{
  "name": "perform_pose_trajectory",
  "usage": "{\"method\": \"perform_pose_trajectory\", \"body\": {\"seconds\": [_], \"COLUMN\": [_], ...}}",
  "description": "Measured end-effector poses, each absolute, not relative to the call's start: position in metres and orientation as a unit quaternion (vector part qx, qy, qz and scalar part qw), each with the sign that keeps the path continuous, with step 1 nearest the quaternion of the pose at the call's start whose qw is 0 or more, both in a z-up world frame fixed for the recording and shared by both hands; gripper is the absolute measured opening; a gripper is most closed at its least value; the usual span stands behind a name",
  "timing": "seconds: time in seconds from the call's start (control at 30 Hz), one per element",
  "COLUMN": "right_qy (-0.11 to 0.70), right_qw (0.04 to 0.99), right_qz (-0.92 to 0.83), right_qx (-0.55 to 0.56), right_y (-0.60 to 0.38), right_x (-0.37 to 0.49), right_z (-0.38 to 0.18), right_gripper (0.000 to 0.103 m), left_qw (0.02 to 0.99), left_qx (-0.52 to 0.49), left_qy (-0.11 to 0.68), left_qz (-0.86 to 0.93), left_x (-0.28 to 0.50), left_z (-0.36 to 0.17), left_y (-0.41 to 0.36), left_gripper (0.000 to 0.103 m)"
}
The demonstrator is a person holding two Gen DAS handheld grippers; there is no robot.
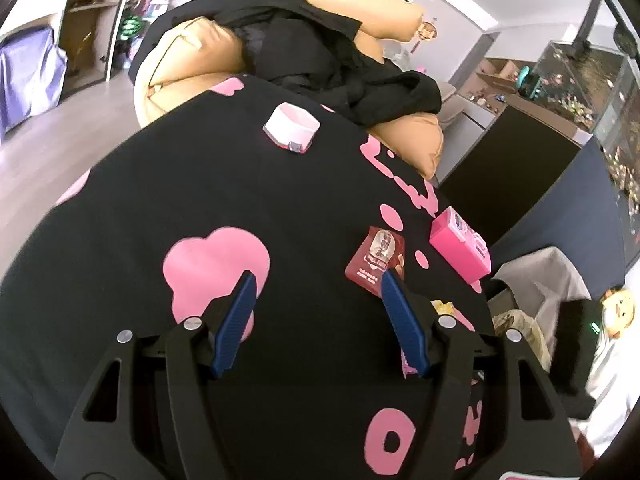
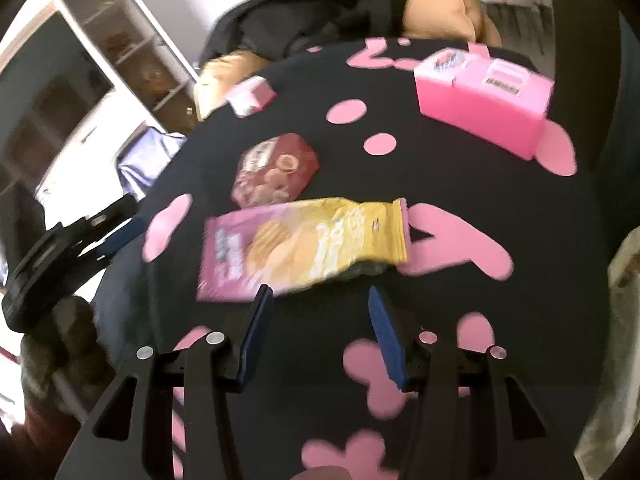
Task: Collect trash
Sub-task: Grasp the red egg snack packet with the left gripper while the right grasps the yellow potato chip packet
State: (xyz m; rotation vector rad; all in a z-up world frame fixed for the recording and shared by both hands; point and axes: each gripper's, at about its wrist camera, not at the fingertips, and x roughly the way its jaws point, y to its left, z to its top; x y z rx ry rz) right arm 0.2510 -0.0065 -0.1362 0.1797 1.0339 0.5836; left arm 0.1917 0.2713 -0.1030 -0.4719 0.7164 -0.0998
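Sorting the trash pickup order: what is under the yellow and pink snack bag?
The snack bag lies flat on the black cloth with pink shapes, overlapping one pink shape. Anything beneath the bag itself is covered.

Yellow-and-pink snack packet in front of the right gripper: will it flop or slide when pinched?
The crumpled yellow-and-pink foil snack packet looks flattened and empty, so probably light and floppy. Its glossy film may slide on the black-and-pink cloth if nudged.

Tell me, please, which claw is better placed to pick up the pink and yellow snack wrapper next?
Right, probably. The right claw is open with the snack wrapper lying just ahead of its tips. The left claw is open over bare black cloth, with the dark red packet nearer to it instead.
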Motion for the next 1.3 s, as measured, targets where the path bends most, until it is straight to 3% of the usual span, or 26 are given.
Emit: {"method": "perform_pose_trajectory", "body": {"seconds": [0.27, 0.4, 0.5, 0.6, 0.67, 0.7, 0.73, 0.77, 0.83, 1.03, 1.3], "right_qy": [0.474, 0.477, 0.473, 0.475, 0.476, 0.475, 0.472, 0.469, 0.469, 0.444, 0.418], "right_qw": [0.841, 0.836, 0.831, 0.834, 0.838, 0.839, 0.842, 0.846, 0.846, 0.863, 0.88], "right_qz": [0.256, 0.271, 0.271, 0.268, 0.26, 0.259, 0.257, 0.248, 0.253, 0.24, 0.225], "right_qx": [0.044, -0.028, -0.112, -0.083, -0.063, -0.052, -0.045, -0.046, -0.028, 0.003, 0.008], "right_y": [0.031, 0.057, 0.074, 0.057, 0.04, 0.032, 0.023, 0.015, 0.0, -0.034, -0.059], "right_x": [0.295, 0.303, 0.294, 0.291, 0.287, 0.284, 0.281, 0.278, 0.276, 0.273, 0.264], "right_z": [-0.13, -0.132, -0.134, -0.135, -0.136, -0.135, -0.134, -0.133, -0.13, -0.114, -0.099], "right_gripper": [0.066, 0.089, 0.089, 0.088, 0.086, 0.077, 0.057, 0.045, 0.032, 0.025, 0.024], "left_qw": [0.907, 0.904, 0.903, 0.902, 0.901, 0.901, 0.901, 0.901, 0.899, 0.898, 0.899], "left_qx": [-0.213, -0.215, -0.208, -0.199, -0.194, -0.189, -0.184, -0.178, -0.171, -0.126, -0.062], "left_qy": [0.358, 0.363, 0.368, 0.373, 0.377, 0.379, 0.381, 0.384, 0.389, 0.403, 0.42], "left_qz": [-0.064, -0.072, -0.079, -0.084, -0.09, -0.093, -0.096, -0.1, -0.108, -0.124, -0.104], "left_x": [0.204, 0.211, 0.219, 0.228, 0.232, 0.235, 0.238, 0.241, 0.247, 0.269, 0.294], "left_z": [-0.105, -0.107, -0.107, -0.107, -0.107, -0.107, -0.107, -0.107, -0.109, -0.111, -0.121], "left_y": [0.282, 0.285, 0.283, 0.278, 0.274, 0.271, 0.266, 0.261, 0.251, 0.213, 0.178], "left_gripper": [0.061, 0.061, 0.061, 0.061, 0.061, 0.061, 0.061, 0.061, 0.061, 0.061, 0.061]}}
